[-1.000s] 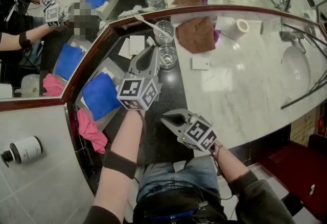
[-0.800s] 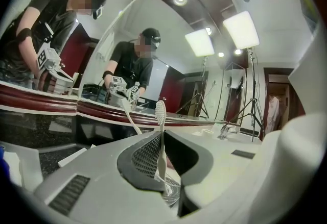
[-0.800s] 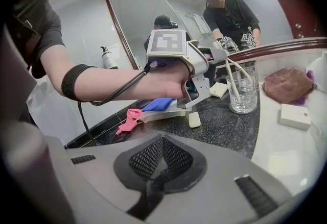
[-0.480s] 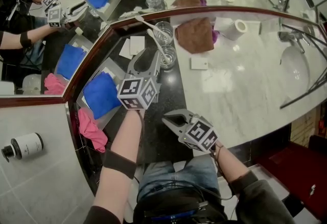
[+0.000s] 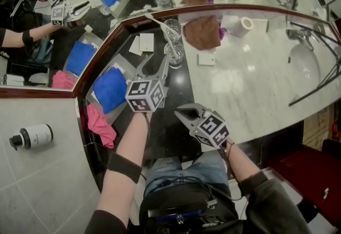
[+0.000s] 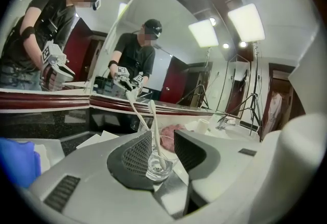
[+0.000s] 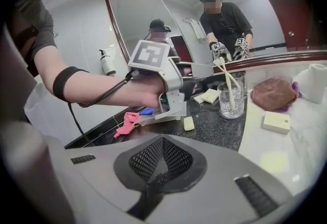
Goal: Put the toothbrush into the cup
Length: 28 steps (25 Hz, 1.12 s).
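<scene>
A clear glass cup stands on the black counter near the mirror. The white toothbrush stands in it, leaning up and to the left. My left gripper is just short of the cup; its jaws have just been opening, nothing is between them, and they touch neither cup nor brush. In the left gripper view the cup and toothbrush show beyond the parted jaws. My right gripper hangs shut and empty at the counter's front edge, and sees the cup from afar.
A blue cloth and a pink cloth lie left of my left arm. White cards lie beside the cup. A brown cloth, soap bar, tissue roll and sink are to the right on the marble top.
The left jaws went from shut to open. The toothbrush now stands free in the cup. My left gripper has drawn back a little from the cup.
</scene>
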Tool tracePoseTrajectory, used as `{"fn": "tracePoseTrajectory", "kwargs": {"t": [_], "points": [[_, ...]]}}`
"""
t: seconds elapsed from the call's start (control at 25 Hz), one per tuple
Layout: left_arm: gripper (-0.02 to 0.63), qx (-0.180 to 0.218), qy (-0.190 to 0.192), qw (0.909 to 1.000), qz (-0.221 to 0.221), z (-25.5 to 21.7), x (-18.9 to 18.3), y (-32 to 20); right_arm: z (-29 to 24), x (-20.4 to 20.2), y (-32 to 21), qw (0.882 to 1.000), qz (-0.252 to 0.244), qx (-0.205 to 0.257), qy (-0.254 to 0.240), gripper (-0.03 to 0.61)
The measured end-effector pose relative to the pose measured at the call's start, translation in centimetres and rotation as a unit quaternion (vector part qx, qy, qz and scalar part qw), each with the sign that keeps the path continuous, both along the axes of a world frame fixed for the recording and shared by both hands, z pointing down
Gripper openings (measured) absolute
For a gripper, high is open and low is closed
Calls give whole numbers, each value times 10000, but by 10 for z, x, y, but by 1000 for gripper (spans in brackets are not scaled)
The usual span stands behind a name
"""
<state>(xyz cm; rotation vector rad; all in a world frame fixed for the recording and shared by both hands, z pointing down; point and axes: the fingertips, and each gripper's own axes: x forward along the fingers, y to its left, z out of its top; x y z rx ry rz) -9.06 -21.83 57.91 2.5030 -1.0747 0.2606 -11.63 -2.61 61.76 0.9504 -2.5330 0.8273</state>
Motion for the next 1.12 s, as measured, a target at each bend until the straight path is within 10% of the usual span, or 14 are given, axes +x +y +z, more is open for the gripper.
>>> {"fn": "tracePoseTrajectory", "kwargs": {"t": [0.4,1.12], "points": [[6,-261,-635,9975,144,-24,-30,67,-50,28,4,9987,378,261,205,20],[2,-376,-865,9955,-121,-41,-67,126,-82,180,5,9786,1801,510,854,20]]}}
